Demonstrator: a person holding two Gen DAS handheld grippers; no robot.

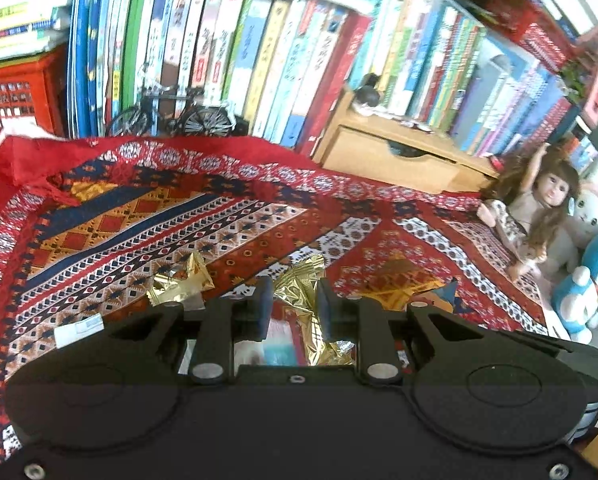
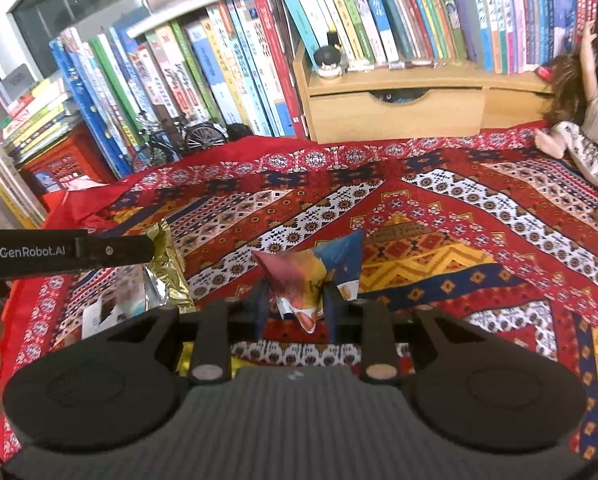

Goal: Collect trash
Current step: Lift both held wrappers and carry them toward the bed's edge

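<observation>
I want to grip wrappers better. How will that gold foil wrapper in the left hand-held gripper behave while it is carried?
The gold foil wrapper is crumpled and hangs creased between the left hand-held gripper pads, so probably floppy and very light. Its glossy surface may slip in a loose pinch.

"GenRobot.AI" on left hand-held gripper [image 2: 155,250]

Surface: patterned red cloth [image 2: 439,200] with chevron bands in white, gold and navy, covering the whole top. On it: crumpled gold foil wrapper [image 1: 179,282], loose near the left; small white paper slip [image 1: 79,330] at the left edge; doll [image 1: 535,216] along the right edge; plain red fabric [image 1: 3,184] bunched at far left
</observation>
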